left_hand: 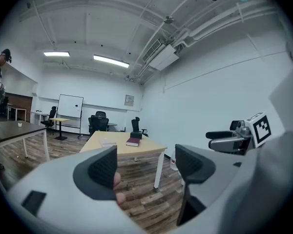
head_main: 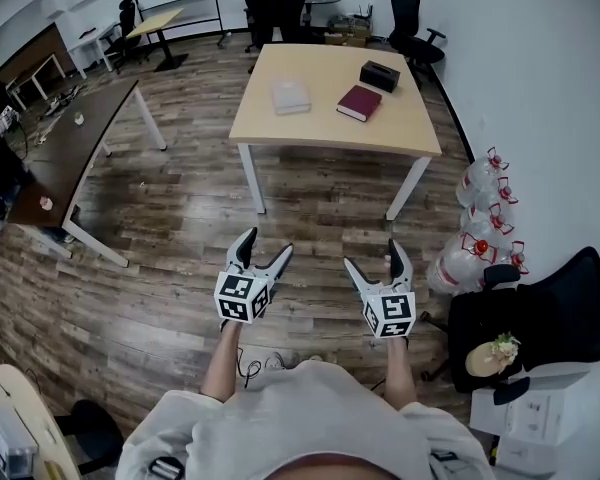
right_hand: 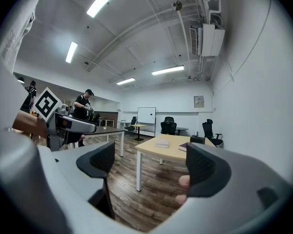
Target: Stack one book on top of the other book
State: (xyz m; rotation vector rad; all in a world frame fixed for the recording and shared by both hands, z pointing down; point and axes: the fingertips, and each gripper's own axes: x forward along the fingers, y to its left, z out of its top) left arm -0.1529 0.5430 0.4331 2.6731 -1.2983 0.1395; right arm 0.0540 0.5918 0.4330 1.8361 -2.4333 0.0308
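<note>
The left gripper (head_main: 267,243) is held with its jaws wide apart and nothing between them, well short of the table (head_main: 310,128). On the far tabletop lies the white book (head_main: 291,96). Right of it and apart from it is the dark red book (head_main: 359,102), with a black box (head_main: 379,75) just beyond. The right gripper (head_main: 373,254) is also spread and empty. The job now is probably to walk up close, then grip one book level by its edge. No writing can be read on either cover.
</note>
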